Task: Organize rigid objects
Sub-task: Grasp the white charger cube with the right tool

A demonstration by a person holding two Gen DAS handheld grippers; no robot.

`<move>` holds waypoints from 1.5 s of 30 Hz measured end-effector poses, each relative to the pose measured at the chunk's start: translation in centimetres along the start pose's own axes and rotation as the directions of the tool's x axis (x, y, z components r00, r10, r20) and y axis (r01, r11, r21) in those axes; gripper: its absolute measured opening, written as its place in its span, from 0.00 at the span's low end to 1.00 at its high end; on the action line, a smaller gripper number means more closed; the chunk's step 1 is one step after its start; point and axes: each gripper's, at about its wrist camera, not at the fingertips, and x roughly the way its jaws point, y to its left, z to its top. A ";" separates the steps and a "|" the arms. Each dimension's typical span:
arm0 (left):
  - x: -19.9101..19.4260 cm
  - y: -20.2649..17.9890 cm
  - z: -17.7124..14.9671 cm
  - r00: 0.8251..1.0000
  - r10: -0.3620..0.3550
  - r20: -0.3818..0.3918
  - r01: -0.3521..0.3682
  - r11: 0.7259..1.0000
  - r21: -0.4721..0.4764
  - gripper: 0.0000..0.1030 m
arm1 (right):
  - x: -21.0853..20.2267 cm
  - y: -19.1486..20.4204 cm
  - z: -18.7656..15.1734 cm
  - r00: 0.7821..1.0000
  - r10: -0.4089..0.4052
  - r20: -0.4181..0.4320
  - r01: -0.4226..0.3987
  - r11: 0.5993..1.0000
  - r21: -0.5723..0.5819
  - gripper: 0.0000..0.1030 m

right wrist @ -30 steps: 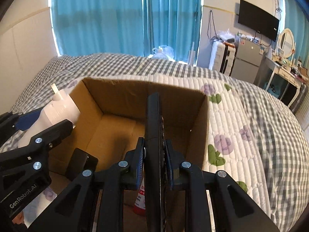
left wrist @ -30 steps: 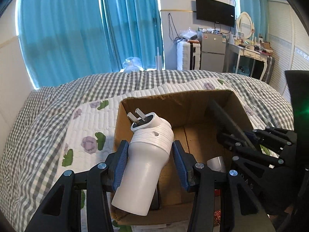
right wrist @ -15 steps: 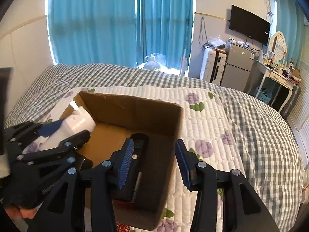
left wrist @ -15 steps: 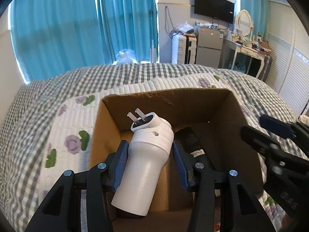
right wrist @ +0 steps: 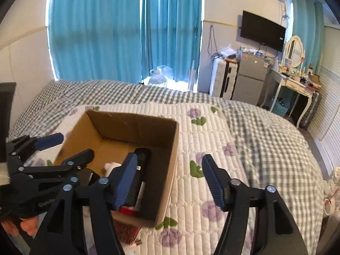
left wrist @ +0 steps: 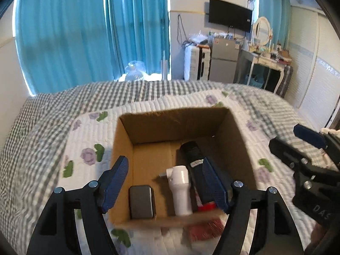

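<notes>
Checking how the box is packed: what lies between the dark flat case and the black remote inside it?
The white plug adapter lies between the case and the remote, shown in the left wrist view.

Teal curtains (left wrist: 93, 36) glow behind the quilted bed (right wrist: 244, 148); a wall television (right wrist: 262, 30) hangs beside them.
</notes>
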 end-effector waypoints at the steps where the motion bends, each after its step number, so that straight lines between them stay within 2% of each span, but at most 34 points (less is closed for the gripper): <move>1: -1.6 0.1 0.1 1.000 -0.003 0.021 0.003 1.000 -0.006 0.73 | -1.0 0.1 0.0 1.000 -0.002 0.006 0.002 1.000 0.001 0.68; 6: -8.3 0.4 0.6 0.994 0.017 0.109 -0.018 1.000 0.011 0.77 | -7.3 1.1 0.1 0.999 -0.039 0.029 0.040 0.999 -0.031 0.69; 10: -12.9 1.0 -0.1 0.985 0.032 0.172 -0.033 0.999 -0.002 0.81 | -11.7 1.7 0.0 0.997 -0.049 0.056 0.051 0.998 -0.036 0.77; 15: -15.4 1.2 -2.4 0.981 0.043 0.189 -0.046 0.999 0.015 0.82 | -15.4 2.9 -1.2 0.997 -0.026 0.068 0.030 0.998 -0.056 0.83; 19: -15.2 1.9 -5.6 0.984 0.041 0.174 -0.045 0.999 0.021 0.82 | -15.9 3.9 -3.3 0.999 -0.014 0.048 0.018 0.997 -0.070 0.93; 25: -12.0 2.5 -9.2 0.992 0.056 0.112 -0.056 0.998 -0.004 0.82 | -12.4 5.2 -7.1 1.000 -0.001 -0.027 -0.001 0.997 -0.077 0.95; 28: -9.0 2.9 -9.4 0.993 0.091 0.071 -0.090 0.996 -0.016 0.82 | -9.4 5.4 -7.9 0.997 0.014 -0.071 -0.019 0.998 -0.066 0.95; 33: -4.9 3.1 -10.3 0.994 0.098 0.042 -0.096 0.994 -0.052 0.82 | -3.9 5.1 -8.9 0.992 0.009 -0.126 -0.017 0.998 -0.067 0.95; 37: -1.1 3.6 -13.5 0.996 0.086 -0.020 -0.088 0.994 -0.065 0.82 | 0.1 5.4 -10.7 0.985 0.034 -0.170 -0.045 0.997 -0.061 0.95; 41: 1.9 4.1 -16.2 0.988 0.082 -0.131 -0.092 0.993 -0.069 0.82 | 2.8 5.6 -13.4 0.973 0.080 -0.217 -0.095 0.994 -0.057 0.95; 45: 2.1 4.3 -16.5 0.987 0.066 -0.149 -0.078 0.994 -0.072 0.82 | 4.8 5.9 -15.5 0.949 0.096 -0.301 -0.115 0.992 -0.046 0.95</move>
